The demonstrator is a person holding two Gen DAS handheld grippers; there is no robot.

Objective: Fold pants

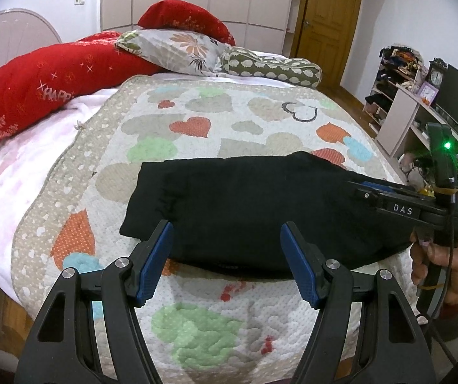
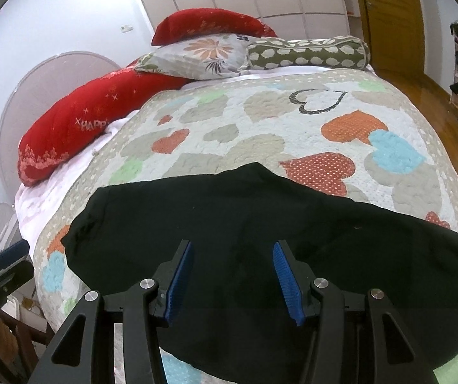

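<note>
Both tools, left tool (image 1: 227, 249) and right tool (image 2: 232, 270), hover open and empty above folded black pants (image 2: 261, 224) on the bed (image 1: 196, 134).

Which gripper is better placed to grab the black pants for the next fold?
Probably right: the right gripper hangs open over the black folded pants, while the left gripper only reaches their near edge.

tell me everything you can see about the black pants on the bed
The black pants lie as a flat, wide bundle on the heart-patterned quilt, near its front edge. The fabric looks soft, matte and plain black, with faint wrinkles near the left end and a rounded bulge along the far edge. They seem already folded at least once; no separate legs or waistband can be told apart. The quilt is all that visibly touches them: both hand-held grippers hang open over them, nothing between the pads.
</note>
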